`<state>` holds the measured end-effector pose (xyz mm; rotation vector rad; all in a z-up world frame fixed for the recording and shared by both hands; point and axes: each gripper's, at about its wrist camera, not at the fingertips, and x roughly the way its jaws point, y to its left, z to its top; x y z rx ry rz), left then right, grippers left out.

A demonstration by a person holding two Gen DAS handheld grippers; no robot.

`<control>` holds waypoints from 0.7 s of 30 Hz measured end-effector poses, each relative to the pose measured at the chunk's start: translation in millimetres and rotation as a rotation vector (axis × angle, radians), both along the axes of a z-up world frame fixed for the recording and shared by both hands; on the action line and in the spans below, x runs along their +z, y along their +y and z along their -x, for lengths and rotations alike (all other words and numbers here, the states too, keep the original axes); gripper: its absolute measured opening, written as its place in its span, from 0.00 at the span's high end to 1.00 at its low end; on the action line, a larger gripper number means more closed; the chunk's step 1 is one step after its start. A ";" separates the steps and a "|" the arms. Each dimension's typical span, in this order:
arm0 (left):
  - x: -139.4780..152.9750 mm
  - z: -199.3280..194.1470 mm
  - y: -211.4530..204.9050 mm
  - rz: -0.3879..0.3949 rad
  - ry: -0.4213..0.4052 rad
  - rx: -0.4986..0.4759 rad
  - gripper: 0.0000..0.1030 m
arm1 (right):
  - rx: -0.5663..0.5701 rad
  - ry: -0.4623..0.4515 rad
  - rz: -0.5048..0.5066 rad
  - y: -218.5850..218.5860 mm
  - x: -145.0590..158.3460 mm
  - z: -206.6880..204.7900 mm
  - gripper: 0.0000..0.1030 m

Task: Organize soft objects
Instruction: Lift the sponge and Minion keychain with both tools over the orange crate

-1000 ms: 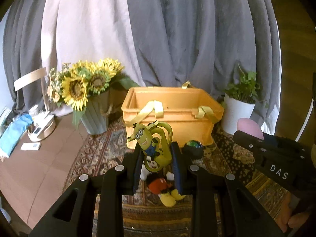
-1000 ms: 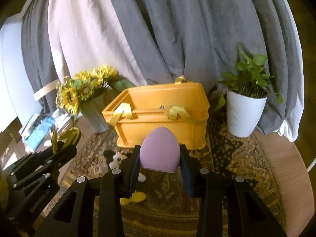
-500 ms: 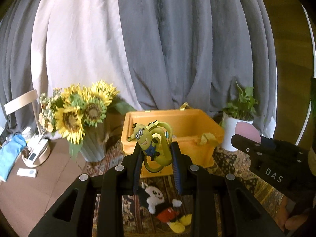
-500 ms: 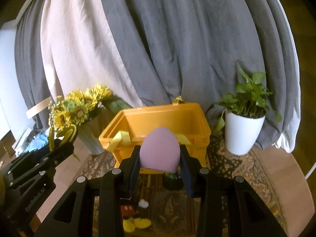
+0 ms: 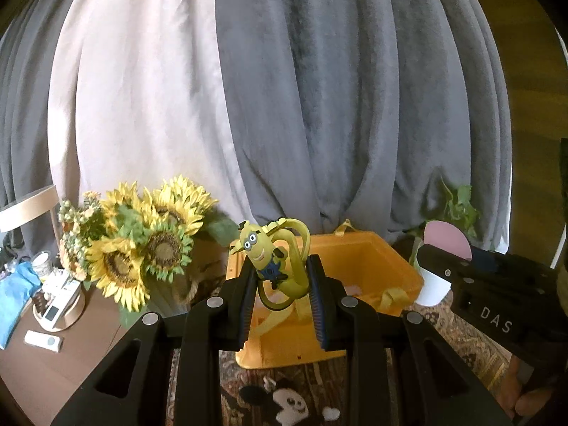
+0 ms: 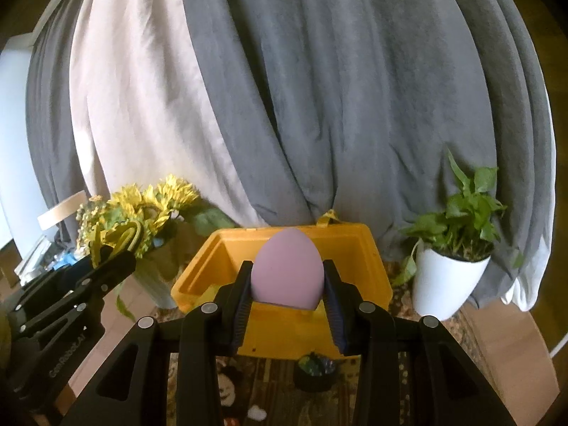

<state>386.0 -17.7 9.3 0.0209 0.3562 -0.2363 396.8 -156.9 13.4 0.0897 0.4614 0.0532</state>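
Observation:
My left gripper [image 5: 282,284] is shut on a yellow minion toy [image 5: 271,262] and holds it up in front of the open orange bin [image 5: 387,266]. My right gripper [image 6: 287,287] is shut on a pink egg-shaped sponge [image 6: 287,271], held above the near edge of the orange bin [image 6: 369,266]. The right gripper shows at the right of the left wrist view [image 5: 440,266]; the left gripper shows at the left of the right wrist view [image 6: 113,259]. A Mickey Mouse plush [image 5: 287,406] lies on the patterned rug in front of the bin.
A vase of sunflowers [image 5: 142,248] stands left of the bin. A white potted plant [image 6: 451,269] stands to its right. A small dark round object [image 6: 314,369] lies on the rug [image 6: 404,365] before the bin. Grey and white curtains hang behind. Small items [image 5: 53,301] sit at far left.
Both grippers have risen and moved toward the bin with their toys held. The bin's inside now shows and the Mickey plush has dropped to the bottom of the views.

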 end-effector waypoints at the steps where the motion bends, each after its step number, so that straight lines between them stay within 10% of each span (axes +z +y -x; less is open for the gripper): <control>1: 0.9 -3.5 -0.9 0.000 -0.002 0.001 0.72 | -0.002 -0.002 0.002 -0.3 0.7 -4.5 0.63; 21: -5.9 -95.1 -20.4 -0.030 0.124 -0.032 0.72 | -0.011 0.049 0.096 -13.2 -3.2 -94.6 0.63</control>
